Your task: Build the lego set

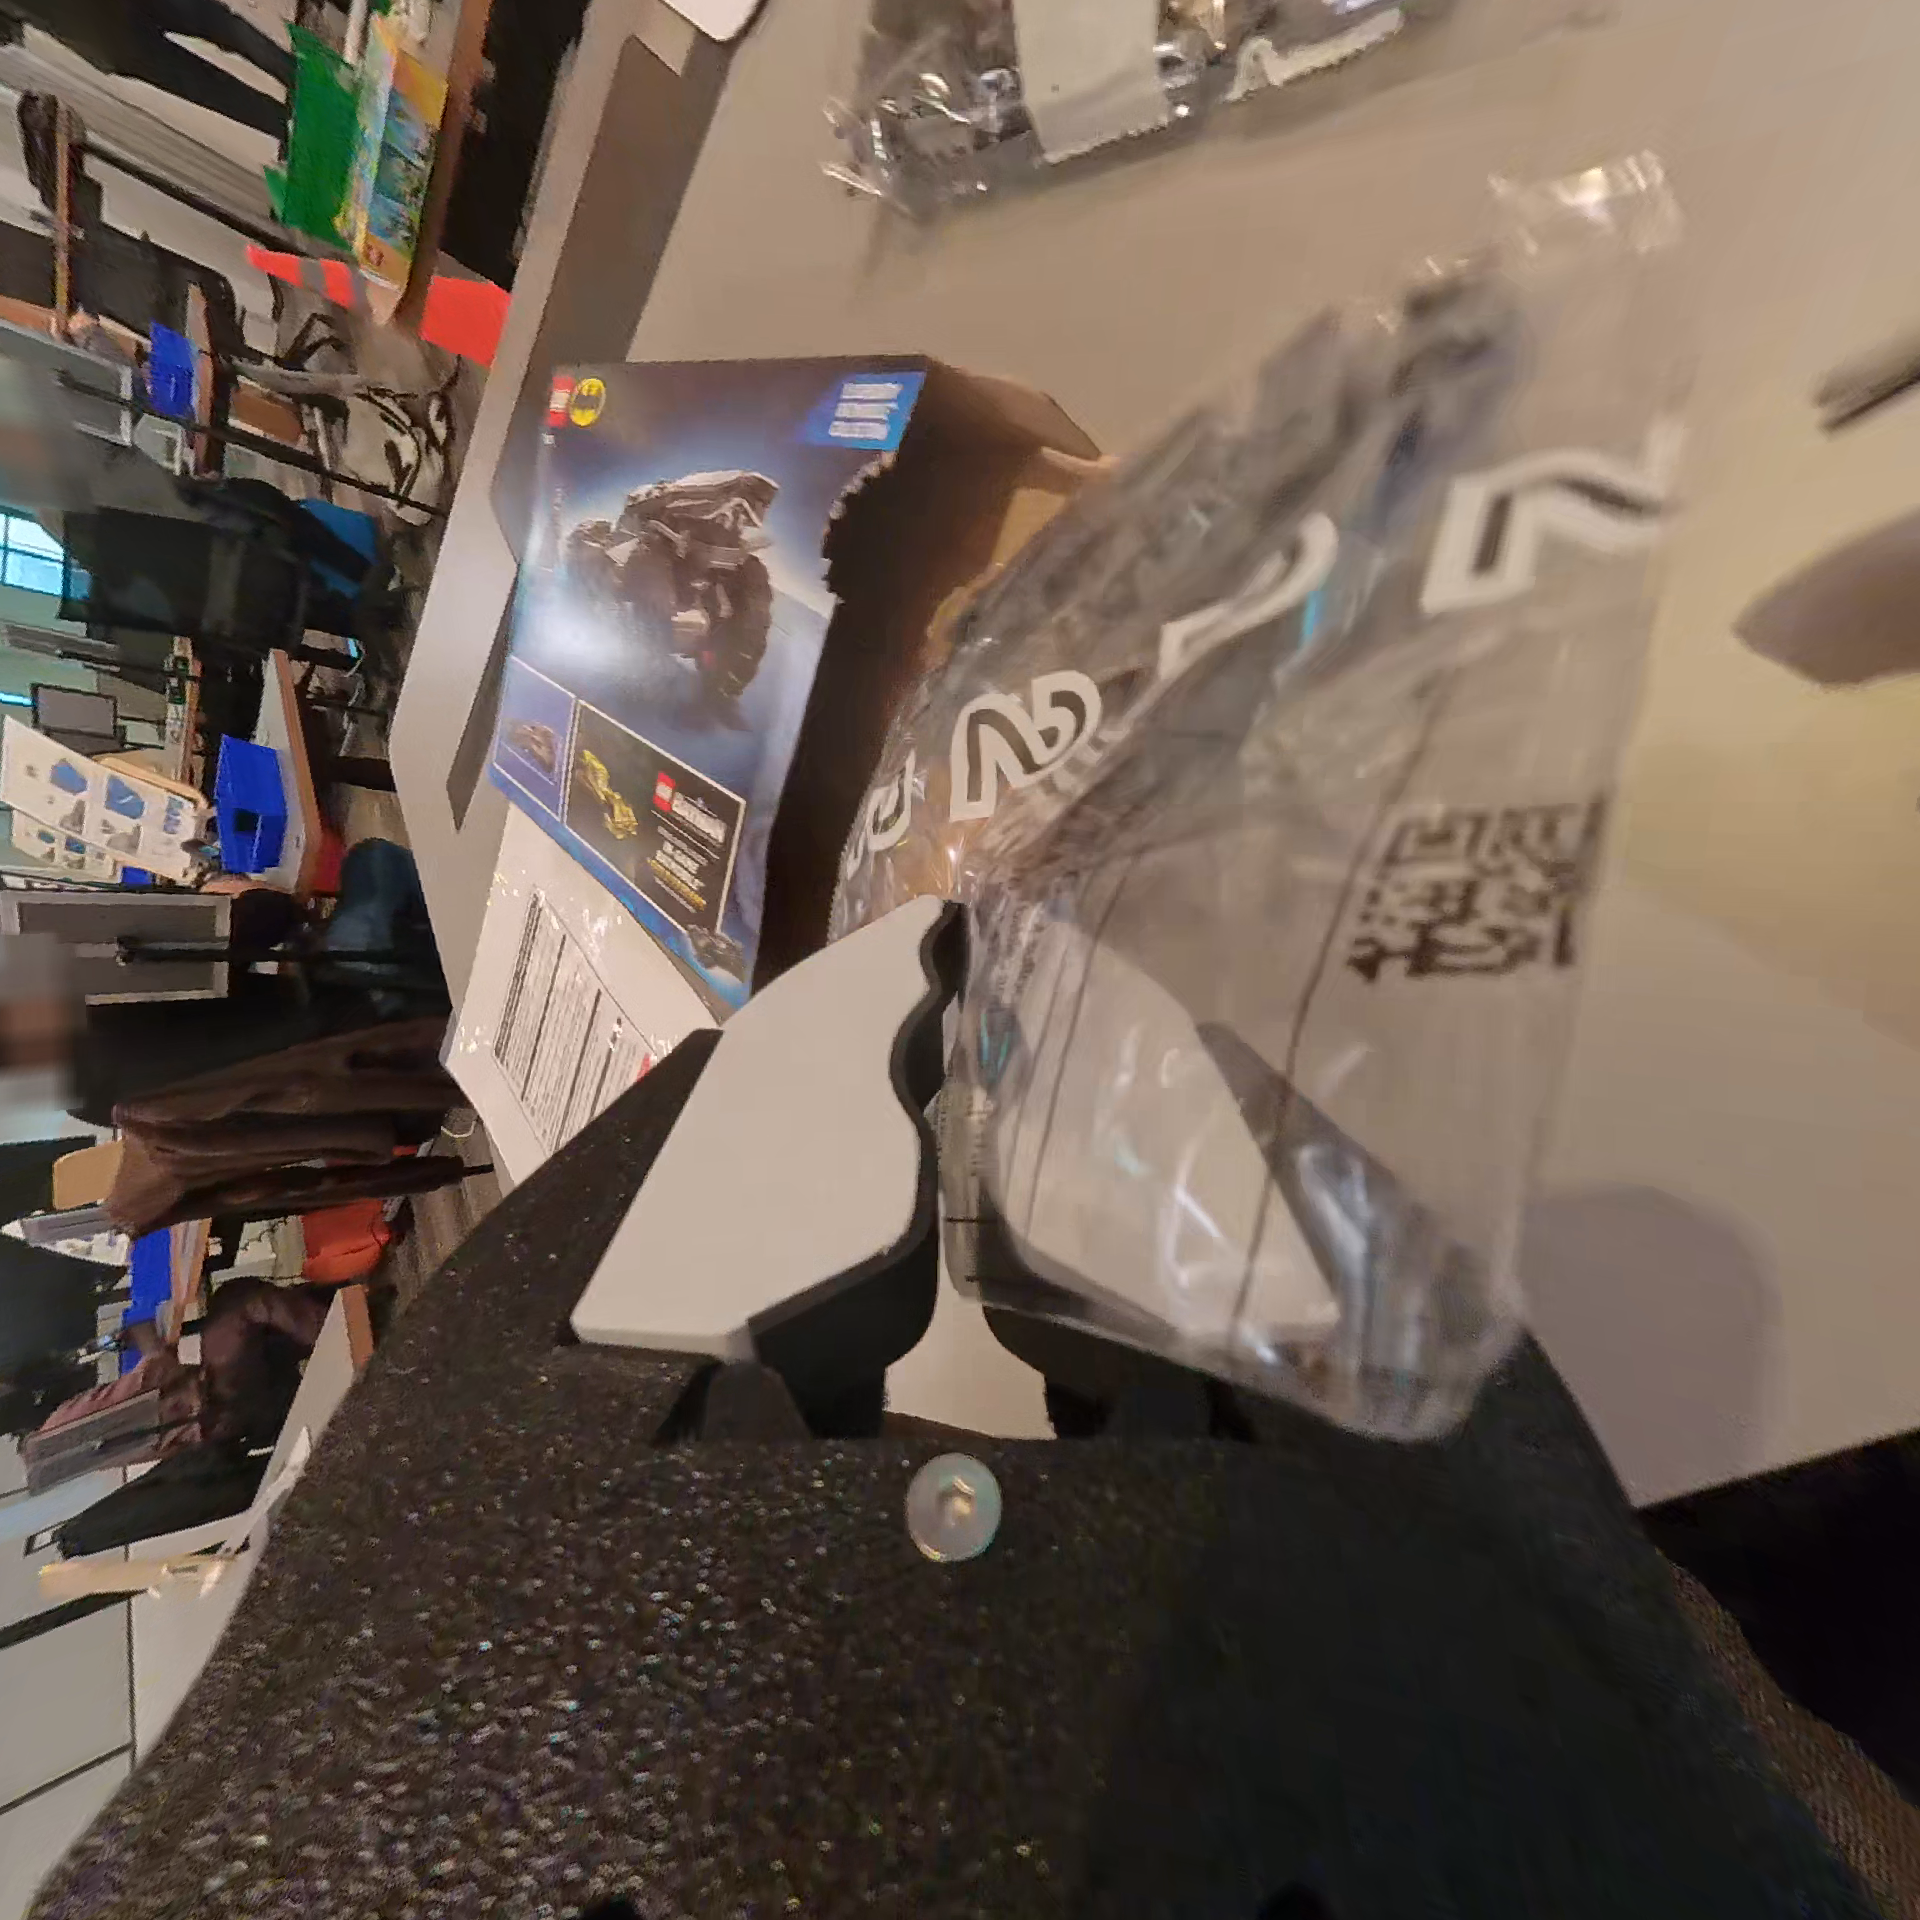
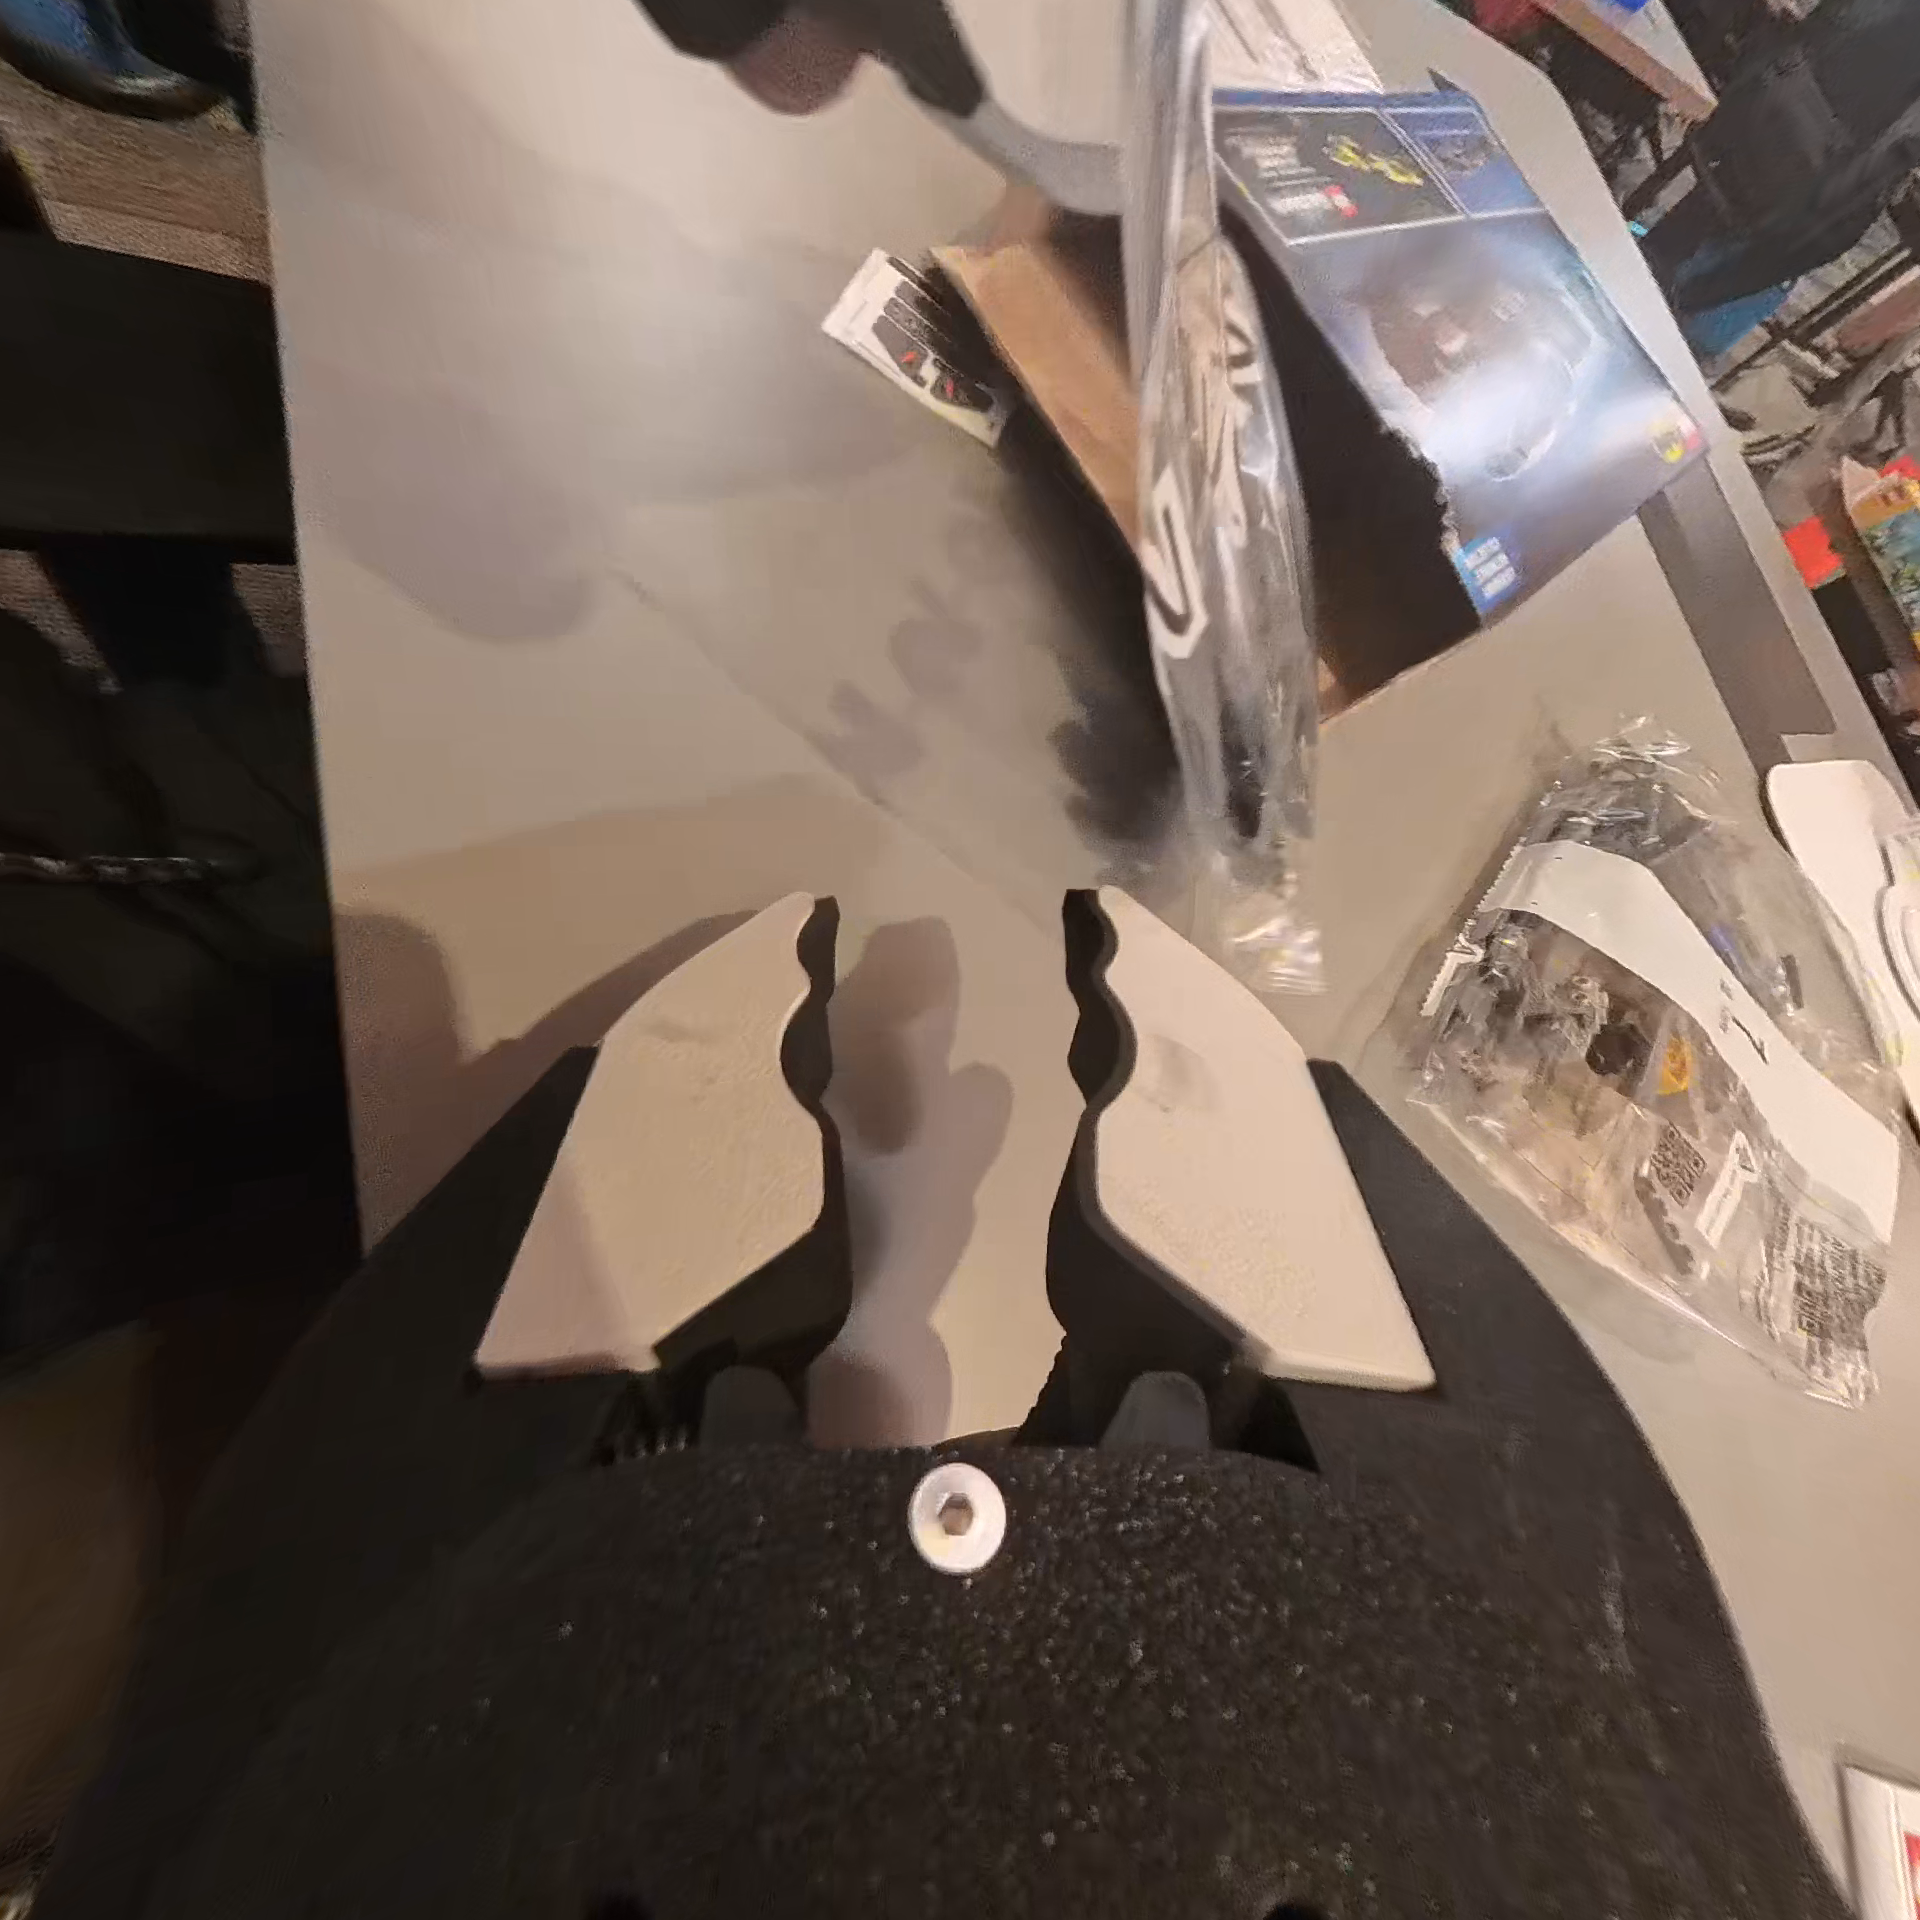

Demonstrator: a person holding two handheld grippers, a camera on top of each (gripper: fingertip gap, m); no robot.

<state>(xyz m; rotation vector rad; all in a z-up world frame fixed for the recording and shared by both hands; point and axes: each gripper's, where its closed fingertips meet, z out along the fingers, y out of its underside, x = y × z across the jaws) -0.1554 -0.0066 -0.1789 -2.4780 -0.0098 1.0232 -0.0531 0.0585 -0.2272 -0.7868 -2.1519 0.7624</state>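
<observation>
Grey tabletop fills the left wrist view, with cluttered shelves and blue bins blurred along the left edge. The left gripper is closed on the edge of a clear plastic bag of dark parts; one pale finger shows plainly, the other lies behind the film. The bag drapes over that side and is smeared by motion. Just behind it a blue box stands torn open, brown card showing inside. A printed sheet lies flat against the box's near side. A second bag of parts rests near the top edge.

From the right wrist view, the same table runs away from the camera. The right gripper hovers over bare surface with its fingers apart and nothing between them. The held bag hangs blurred just beyond the right fingertip, in front of the open box, its upper end reaching the left gripper at the top edge. A small sticker sheet lies beside the box. Another bag, with a white band, lies on the table to the right.
</observation>
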